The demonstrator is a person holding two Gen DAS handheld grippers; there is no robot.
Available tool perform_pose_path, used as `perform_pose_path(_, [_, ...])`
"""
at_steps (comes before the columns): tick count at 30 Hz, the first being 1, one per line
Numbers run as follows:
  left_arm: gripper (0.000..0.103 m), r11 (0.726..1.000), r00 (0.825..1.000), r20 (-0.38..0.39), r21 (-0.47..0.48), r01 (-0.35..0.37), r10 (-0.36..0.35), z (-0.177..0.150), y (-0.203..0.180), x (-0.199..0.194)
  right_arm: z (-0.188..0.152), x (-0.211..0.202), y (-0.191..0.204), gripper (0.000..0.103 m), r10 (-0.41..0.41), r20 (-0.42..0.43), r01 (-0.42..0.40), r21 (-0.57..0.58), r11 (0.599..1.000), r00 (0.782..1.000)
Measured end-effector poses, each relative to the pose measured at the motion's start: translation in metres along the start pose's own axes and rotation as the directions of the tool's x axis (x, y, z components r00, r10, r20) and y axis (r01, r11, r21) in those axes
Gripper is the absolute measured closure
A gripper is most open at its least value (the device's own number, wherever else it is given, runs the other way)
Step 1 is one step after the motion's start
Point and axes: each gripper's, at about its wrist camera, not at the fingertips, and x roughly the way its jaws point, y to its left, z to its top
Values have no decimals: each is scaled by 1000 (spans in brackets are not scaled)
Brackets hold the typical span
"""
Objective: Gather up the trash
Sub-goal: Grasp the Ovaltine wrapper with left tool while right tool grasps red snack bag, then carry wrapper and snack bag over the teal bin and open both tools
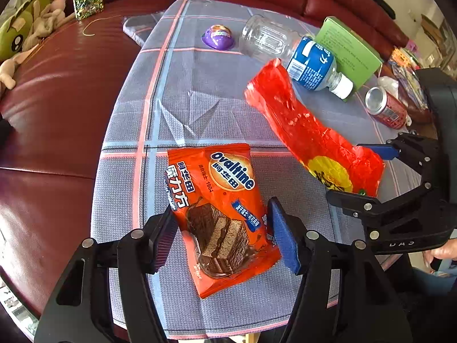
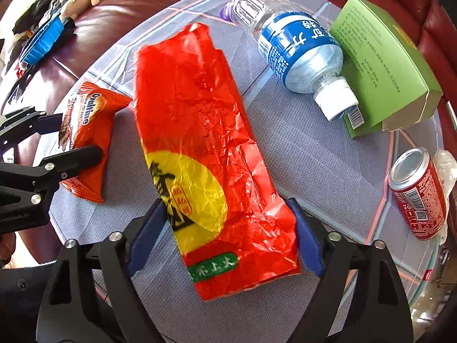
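Left tool (image 1: 224, 234) straddles, unclamped, the light, crinkly Ovaltine wafer packet (image 1: 221, 214) lying flat on the table (image 1: 182, 85), best pinched across its edges; right tool (image 2: 230, 235) likewise brackets, released, the limp red wrapper (image 2: 205, 143).

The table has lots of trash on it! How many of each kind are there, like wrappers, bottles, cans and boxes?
Wrappers: 2, the Ovaltine wrapper and the red bag.
Bottles: 1, the plastic bottle.
Cans: 1, the red can.
Boxes: 1, the green box.
Cups: 1, the purple cup.
Total: 6
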Motion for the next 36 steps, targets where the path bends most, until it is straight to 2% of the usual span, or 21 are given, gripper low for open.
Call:
perform_pose_path(1, [37,1000,1000,-1,2,-6,6,0,-2,0,-1,-2,2,45,2,5,-2,-9,1000,1000])
perform_pose_path(4, [35,999,999,2,10,-32,32,0,-6,2,-5,-8,4,66,14,5,-14,-13,1000,1000])
perform_pose_path(5, [36,999,999,3,9,-39,39,1,-6,3,-6,-10,3,70,22,9,-22,1,1000,1000])
perform_pose_path(6, [38,999,999,5,5,-42,42,0,-7,3,-8,-15,2,77,38,13,-38,23,999,999])
perform_pose_path(7, [53,999,999,9,4,-50,50,0,-7,2,-10,-17,-5,81,64,14,-65,57,996,998])
perform_pose_path(8, [58,999,999,10,1,-49,49,1,-7,1,-11,-20,-12,84,86,17,-88,92,992,996])
perform_pose_path(10, [66,999,999,11,-9,-40,40,1,-9,-2,-17,-24,-24,84,115,25,-117,141,983,993])
perform_pose_path(12, [68,998,998,20,-8,-60,60,3,-12,-5,-22,-31,-33,84,141,42,-146,173,974,989])
perform_pose_path(20, [68,1000,997,74,-3,-23,23,21,-39,-26,-34,-75,-64,84,163,153,-196,239,951,975])
perform_pose_path(23, [68,1000,996,84,10,9,-10,28,-54,-34,-39,-94,-79,84,152,197,-201,257,945,969])
perform_pose_path(29, [68,994,991,125,98,43,-55,48,-103,-49,-54,-126,-124,84,103,273,-194,331,923,957])
perform_pose_path(36, [68,966,982,137,239,99,-134,77,-178,-53,-87,-150,-186,84,11,325,-162,442,882,946])
